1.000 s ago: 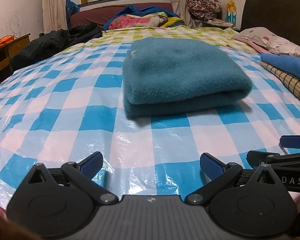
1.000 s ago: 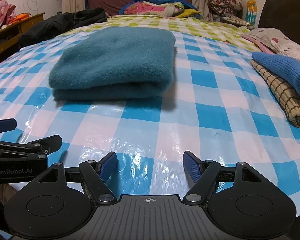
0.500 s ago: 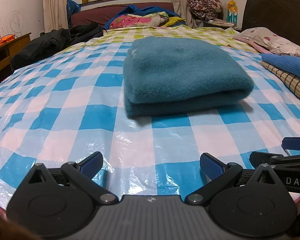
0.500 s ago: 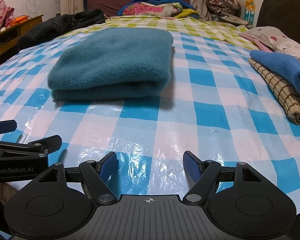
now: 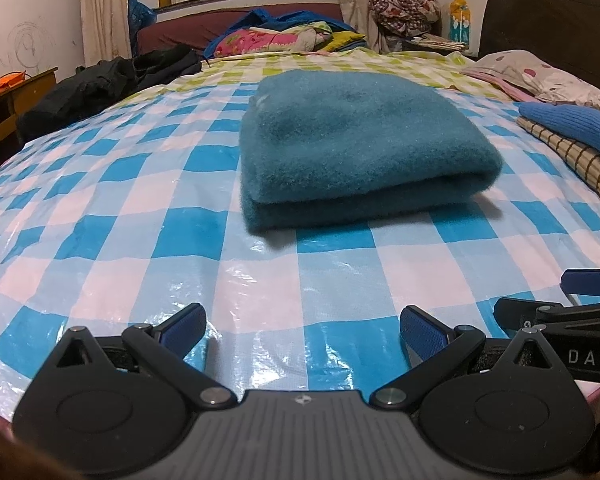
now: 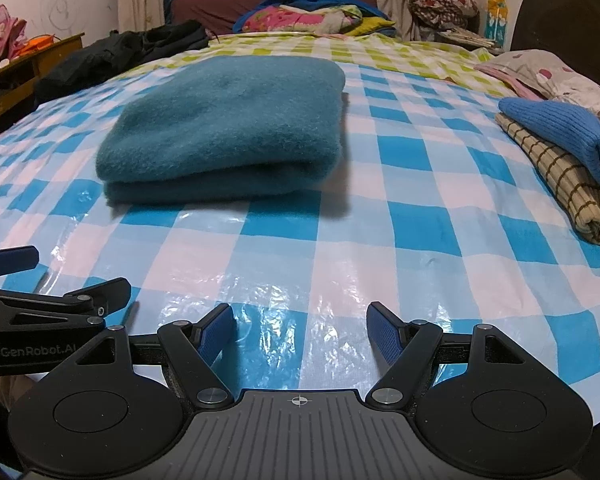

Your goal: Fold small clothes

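Observation:
A teal fleece garment lies folded in a thick rectangle on the blue and white checked plastic sheet over the bed; it also shows in the right wrist view. My left gripper is open and empty, low over the sheet's near edge, well short of the garment. My right gripper is open and empty beside it, to the right. Each gripper shows at the edge of the other's view: the right one and the left one.
A blue knit garment lies on a folded beige checked cloth at the right. Pillows and a dark headboard are far right. Black clothes lie far left, and a pile of bedding at the back.
Both grippers have lowered and pulled back slightly, so the view tilts a little. The folded teal garment has not moved. Both grippers stay open.

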Available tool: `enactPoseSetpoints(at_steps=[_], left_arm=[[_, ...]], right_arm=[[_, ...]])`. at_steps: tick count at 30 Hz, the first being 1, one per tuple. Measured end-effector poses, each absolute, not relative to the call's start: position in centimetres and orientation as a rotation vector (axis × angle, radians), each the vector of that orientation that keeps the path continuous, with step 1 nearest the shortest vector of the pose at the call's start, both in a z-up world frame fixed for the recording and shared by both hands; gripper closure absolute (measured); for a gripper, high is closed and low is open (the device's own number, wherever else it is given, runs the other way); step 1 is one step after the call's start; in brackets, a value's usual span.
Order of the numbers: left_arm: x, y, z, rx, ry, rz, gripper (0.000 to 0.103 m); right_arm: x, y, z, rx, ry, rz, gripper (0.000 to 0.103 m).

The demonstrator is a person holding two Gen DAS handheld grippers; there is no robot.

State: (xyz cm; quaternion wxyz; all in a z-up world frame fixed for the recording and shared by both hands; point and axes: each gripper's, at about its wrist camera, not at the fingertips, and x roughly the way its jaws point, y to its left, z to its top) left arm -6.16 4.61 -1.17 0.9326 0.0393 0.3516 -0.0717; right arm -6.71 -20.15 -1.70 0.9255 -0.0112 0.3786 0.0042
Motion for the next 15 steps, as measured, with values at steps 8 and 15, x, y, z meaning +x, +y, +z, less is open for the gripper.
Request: enactPoseSetpoints(at_steps=[8, 15], left_arm=[[-6.00, 4.69, -1.29, 0.072, 0.732, -0.148, 0.000], [-6.20, 4.45, -1.04, 0.079, 0.724, -0.140, 0.000]], right_arm=[[-6.83, -20.10, -1.88, -0.023, 0.776, 0.000, 0.028], [-7.01, -19.90, -1.84, -0.039, 0.779, -0.018, 0.028]])
